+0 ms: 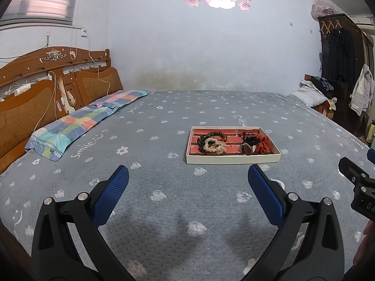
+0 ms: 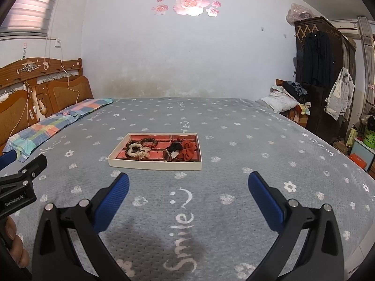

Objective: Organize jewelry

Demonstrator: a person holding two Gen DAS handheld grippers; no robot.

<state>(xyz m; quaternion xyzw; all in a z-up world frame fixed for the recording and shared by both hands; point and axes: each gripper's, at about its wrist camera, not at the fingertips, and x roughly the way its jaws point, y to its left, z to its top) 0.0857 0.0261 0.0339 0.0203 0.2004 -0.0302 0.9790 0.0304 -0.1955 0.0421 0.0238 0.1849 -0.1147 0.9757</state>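
Jewelry tray (image 1: 233, 158) lies ahead on the bedspread (image 1: 164, 121), between both spread, empty grippers: left gripper (image 1: 187, 178), right gripper (image 2: 188, 185).

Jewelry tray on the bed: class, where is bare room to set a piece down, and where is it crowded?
Bare blanket lies between the tray and both open hand-held grippers, and between tray and pillow. Inside the tray, the scrunchies and beads crowd together.

wardrobe (image 1: 346, 70) cropped, watch (image 2: 172, 155) details indistinct
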